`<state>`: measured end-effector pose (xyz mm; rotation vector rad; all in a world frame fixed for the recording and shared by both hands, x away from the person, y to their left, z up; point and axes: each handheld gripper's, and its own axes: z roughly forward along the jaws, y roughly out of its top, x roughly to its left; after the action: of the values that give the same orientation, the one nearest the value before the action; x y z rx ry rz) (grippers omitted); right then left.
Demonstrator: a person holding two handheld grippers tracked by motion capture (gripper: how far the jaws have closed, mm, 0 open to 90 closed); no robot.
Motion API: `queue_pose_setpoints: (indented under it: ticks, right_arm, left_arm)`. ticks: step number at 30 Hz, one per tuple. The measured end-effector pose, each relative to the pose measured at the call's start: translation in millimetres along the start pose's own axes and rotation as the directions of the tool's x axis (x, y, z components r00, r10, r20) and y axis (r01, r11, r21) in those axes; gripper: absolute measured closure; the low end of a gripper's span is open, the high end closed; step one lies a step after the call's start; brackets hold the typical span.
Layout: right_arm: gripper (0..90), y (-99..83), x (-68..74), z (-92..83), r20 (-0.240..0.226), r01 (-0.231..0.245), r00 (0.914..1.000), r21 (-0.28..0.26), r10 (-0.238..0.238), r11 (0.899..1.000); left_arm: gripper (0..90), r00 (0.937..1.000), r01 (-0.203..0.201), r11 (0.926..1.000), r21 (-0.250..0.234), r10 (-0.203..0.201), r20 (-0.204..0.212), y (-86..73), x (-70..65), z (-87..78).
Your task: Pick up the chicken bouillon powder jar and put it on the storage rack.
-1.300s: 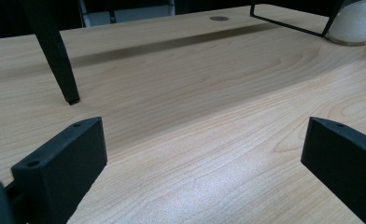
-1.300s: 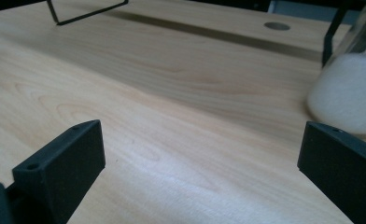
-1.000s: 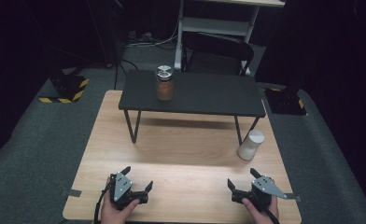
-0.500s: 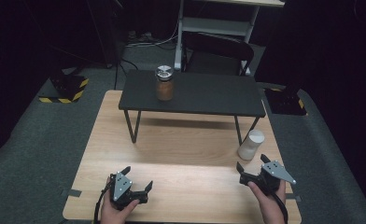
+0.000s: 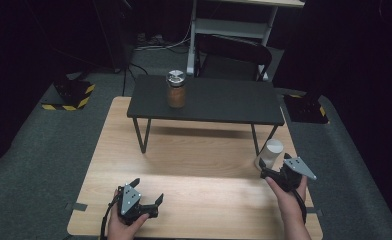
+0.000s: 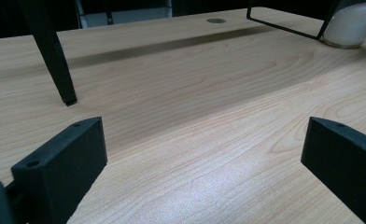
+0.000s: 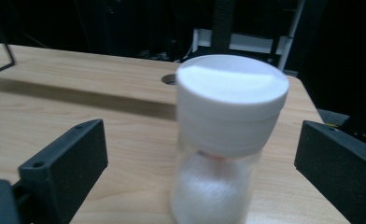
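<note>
At the near left corner of the wooden bench (image 5: 184,170), the left hand-held gripper (image 5: 146,192) rests low over the boards with its jaws spread wide and nothing between them; its own camera looks across bare wood grain toward a black leg of the small table (image 6: 48,51).

That small black table (image 5: 219,102) stands on the bench further back, and on its top sits a glass jar (image 5: 176,90) with a shiny metal lid, filled most of the way with something brown (what exactly cannot be told from here).

To the right, beside the small table's right leg, stands the white-capped jar (image 5: 271,153), upright on the bench near its right edge. Through its clear wall the right gripper view shows a white, powdery or grainy filling (image 7: 209,191) that sits well below the broad white screw cap (image 7: 231,100).

The right hand-held gripper (image 5: 270,172) is drawn up just short of this jar, jaws wide, with the jar centred in the gap between them but touching neither. Judged from this, the reach for the white-capped jar is the step in hand and the grasp has not yet been made. The next move calls for a short advance so the jaws flank the body below the cap, then a level squeeze, since a tall narrow jar pushed off-centre could tip.
</note>
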<state>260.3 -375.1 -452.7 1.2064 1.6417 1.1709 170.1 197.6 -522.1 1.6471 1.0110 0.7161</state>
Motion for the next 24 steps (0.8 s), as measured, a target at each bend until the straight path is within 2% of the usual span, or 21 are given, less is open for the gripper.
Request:
queue_pose_setpoints:
  ticks: [2, 5, 12, 14, 18, 24]
  right_arm:
    - [5.1, -0.2, -1.1, 2.5, 0.001, -0.002, 1.0, -0.004, 0.002, 1.0]
    - [12.8, -2.4, -2.6, 11.3, 0.021, -0.006, 0.9998, -0.025, 0.006, 1.0]
    - [21.0, -8.6, -3.6, 23.0, 0.038, -0.018, 0.9991, -0.044, 0.02, 0.999]
    - [22.3, -9.3, -3.5, 24.4, 0.039, -0.018, 0.9991, -0.047, 0.02, 0.999]
    - [31.0, -11.4, -1.4, 27.9, 0.046, -0.002, 0.9989, -0.061, 0.004, 0.998]
    - [33.4, -12.2, -1.9, 29.7, 0.044, -0.012, 0.9989, -0.066, 0.015, 0.998]
  left_arm:
    - [0.6, 1.0, 0.0, 1.0, -0.001, 0.0, 0.0, -0.1, 0.0, 0.0]
    - [0.6, 1.0, 0.0, 1.0, -0.004, 0.0, 0.003, -0.7, 0.4, -0.3]
    - [0.5, 1.0, 0.0, 1.0, -0.006, 0.0, 0.004, -1.1, 0.6, -0.6]
    - [0.6, 1.0, 0.001, 1.0, -0.005, -0.001, 0.004, -1.0, 0.6, -0.6]
    - [0.6, 1.0, 0.003, 1.0, -0.004, -0.003, 0.007, -0.8, 1.5, -0.5]
    - [0.6, 1.0, 0.002, 1.0, -0.004, -0.002, 0.007, -0.7, 1.4, -0.4]
